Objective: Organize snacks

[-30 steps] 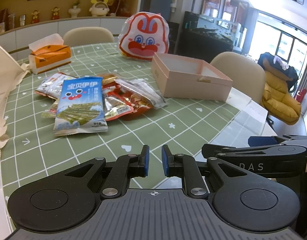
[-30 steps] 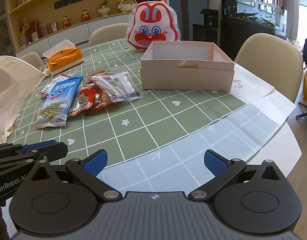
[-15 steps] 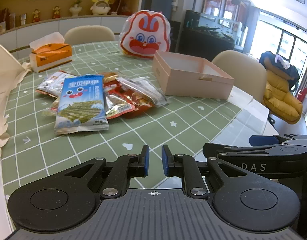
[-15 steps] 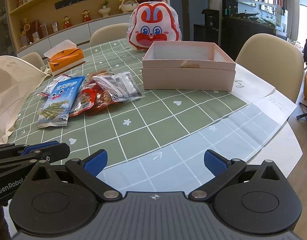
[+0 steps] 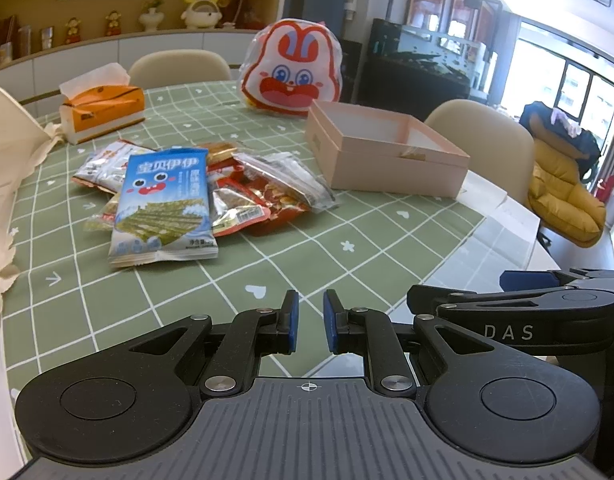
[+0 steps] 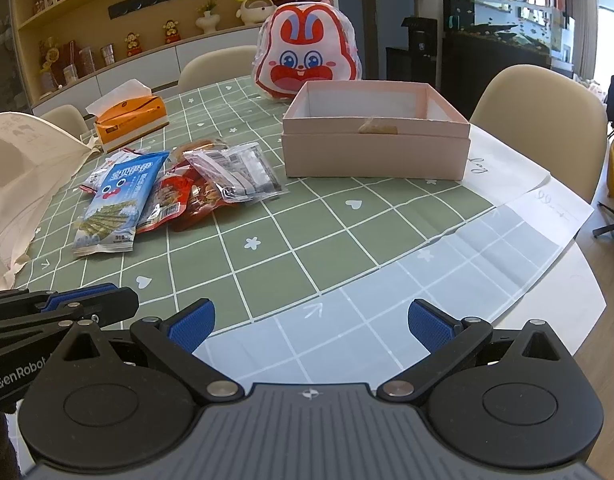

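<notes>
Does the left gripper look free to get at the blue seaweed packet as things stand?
Probably yes. The blue seaweed packet lies on top of the pile's near edge, and only bare tablecloth lies before the left gripper; its nearly closed jaws must open first.

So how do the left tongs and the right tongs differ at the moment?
The left tongs have their blue pads nearly together with only a narrow gap, while the right tongs are spread wide open. The left tongs face the snack pile; the right tongs face more toward the pink box. Both are empty, low over the table's near edge, short of the snacks.
</notes>
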Available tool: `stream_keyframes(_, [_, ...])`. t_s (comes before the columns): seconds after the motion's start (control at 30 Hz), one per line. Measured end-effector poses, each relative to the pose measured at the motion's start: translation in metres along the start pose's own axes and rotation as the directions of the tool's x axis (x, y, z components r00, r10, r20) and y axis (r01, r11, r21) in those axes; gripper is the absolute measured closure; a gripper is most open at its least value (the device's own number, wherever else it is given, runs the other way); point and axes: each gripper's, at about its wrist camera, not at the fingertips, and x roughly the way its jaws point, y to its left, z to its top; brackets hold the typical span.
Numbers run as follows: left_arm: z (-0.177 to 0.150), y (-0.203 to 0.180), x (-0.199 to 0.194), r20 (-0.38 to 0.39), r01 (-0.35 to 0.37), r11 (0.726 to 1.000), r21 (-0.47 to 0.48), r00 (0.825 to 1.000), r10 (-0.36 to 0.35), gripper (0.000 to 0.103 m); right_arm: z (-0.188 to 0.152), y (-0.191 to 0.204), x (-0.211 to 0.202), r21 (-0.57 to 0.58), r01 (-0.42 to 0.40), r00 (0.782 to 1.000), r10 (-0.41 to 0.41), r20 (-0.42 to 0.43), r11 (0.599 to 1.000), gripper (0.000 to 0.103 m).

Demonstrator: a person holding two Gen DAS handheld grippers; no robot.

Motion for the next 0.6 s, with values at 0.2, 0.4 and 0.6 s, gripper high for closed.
stream_keyframes(0.2, [0.0, 0.0003, 0.0004, -0.001, -0.001, 1.0, -0.001, 1.0, 0.001, 0.085, 0.0, 0.0, 0.0001, -0.001, 0.0, 1.0, 0.0, 0.0, 1.0, 0.0])
stream_keyframes(0.4, [0.0, 0.0007, 0.0009, -0.002, -0.005, 1.0, -0.002, 1.0, 0.005, 0.085, -0.0001, 0.0, 0.0003, 0.001, 0.0, 1.0, 0.0, 0.0, 1.0, 0.0])
stream_keyframes(0.6, [0.0008, 0.0018, 0.0026, -0.006, -0.014, 1.0, -0.006, 1.0, 0.014, 0.085, -0.0002, -0.0006, 0.0022, 0.004, 0.0, 1.0, 0.0, -0.004, 1.0, 0.0])
